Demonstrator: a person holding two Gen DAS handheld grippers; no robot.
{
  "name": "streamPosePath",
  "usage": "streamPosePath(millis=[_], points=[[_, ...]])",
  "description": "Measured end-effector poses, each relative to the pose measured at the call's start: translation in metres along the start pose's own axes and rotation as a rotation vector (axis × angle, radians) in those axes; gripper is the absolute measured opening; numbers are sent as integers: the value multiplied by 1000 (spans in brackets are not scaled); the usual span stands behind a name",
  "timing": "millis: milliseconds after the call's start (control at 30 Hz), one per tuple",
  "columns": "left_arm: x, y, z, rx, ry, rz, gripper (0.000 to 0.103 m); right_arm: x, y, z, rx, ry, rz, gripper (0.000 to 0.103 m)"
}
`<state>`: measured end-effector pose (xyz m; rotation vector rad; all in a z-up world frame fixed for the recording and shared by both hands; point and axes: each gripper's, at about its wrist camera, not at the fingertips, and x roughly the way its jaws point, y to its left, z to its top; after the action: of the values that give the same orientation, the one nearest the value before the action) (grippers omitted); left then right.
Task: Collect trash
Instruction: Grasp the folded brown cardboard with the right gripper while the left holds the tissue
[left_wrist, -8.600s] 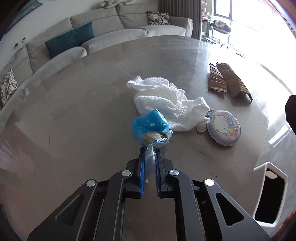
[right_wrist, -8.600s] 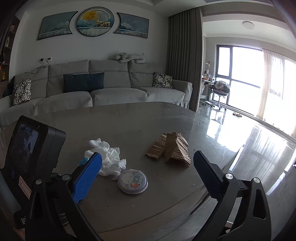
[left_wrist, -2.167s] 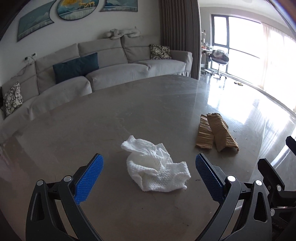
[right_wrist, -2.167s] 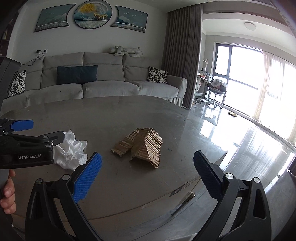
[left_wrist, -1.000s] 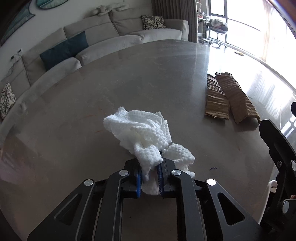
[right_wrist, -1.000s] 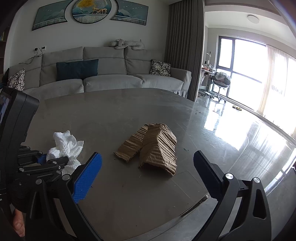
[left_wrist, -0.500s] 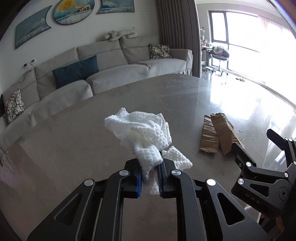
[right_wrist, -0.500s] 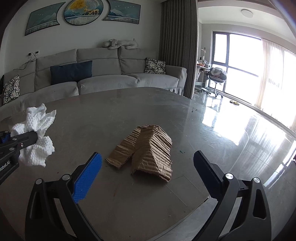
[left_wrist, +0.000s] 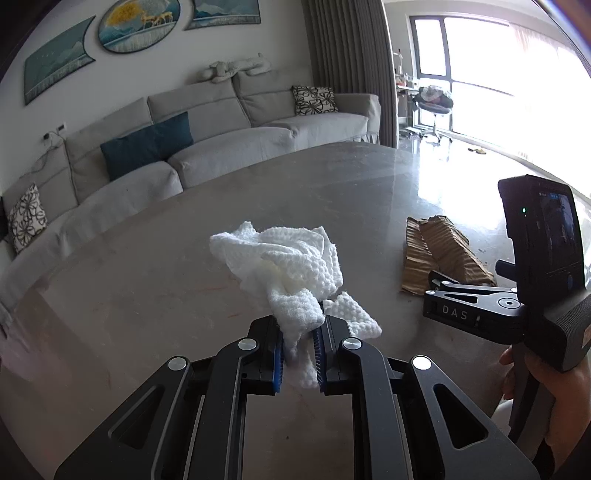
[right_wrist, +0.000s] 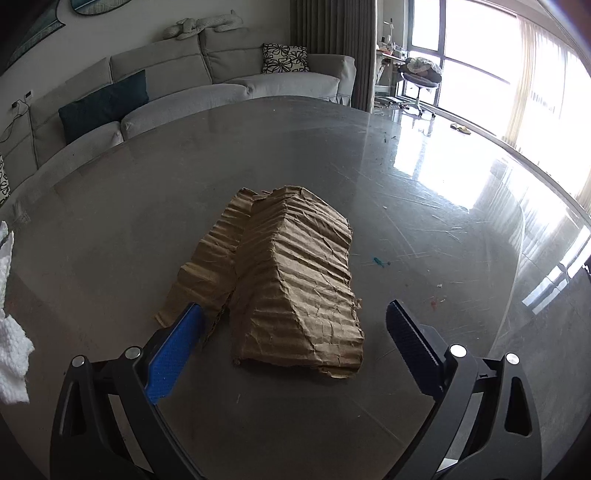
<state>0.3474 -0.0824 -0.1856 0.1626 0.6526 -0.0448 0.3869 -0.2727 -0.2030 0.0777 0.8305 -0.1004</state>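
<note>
Left wrist view: a crumpled white paper towel (left_wrist: 284, 266) was held clear of the table (left_wrist: 147, 258), pinched in the left gripper (left_wrist: 298, 345), while the right gripper (right_wrist: 291, 343) was spread wide around torn brown cardboard (right_wrist: 291, 273), apparently for collection next.

Grey stone-look worktop (left_wrist: 155, 280), scuffed and glossy, fills the near ground. Far side: long light-grey sofa (left_wrist: 229, 125) against a white wall (left_wrist: 258, 48), with a teal cushion (left_wrist: 146, 144) and two black-and-white patterned cushions (left_wrist: 314, 99). Three-piece wall art (left_wrist: 138, 22) above. Grey curtain (left_wrist: 347, 66) right of sofa. Large window (left_wrist: 487, 62) far right, strong daylight glaring off polished floor (right_wrist: 461, 155). Small chair (right_wrist: 419, 79) by the window.
</note>
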Motion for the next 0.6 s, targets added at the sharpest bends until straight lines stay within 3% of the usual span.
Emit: streamPosePath(millis=[133,167,233,267,300,433,600], points=[[3,0,-1,-2,11,7,15,-3,2,-3,-6,-8,7,88],[3,0,-2,-2,12,8,15,-4,3,-4,-10,-17,11,81],[3,-1,-2,-2,11,7,15,-9,6,-7,-22,-33,29,55],[2,-1,-2,-1,10,5,15,-10,8,-7,-29,-34,41,37],[2,-2,-2,-2,7,3,15,-12,10,-8,-39,-29,48,28],[-3,-3,-4,3,-8,-1,15,-20,13,-10,-58,-51,56,24],[-11,-6,-5,2,-32,-5,15,-60,26,-9,-133,-148,66,23]])
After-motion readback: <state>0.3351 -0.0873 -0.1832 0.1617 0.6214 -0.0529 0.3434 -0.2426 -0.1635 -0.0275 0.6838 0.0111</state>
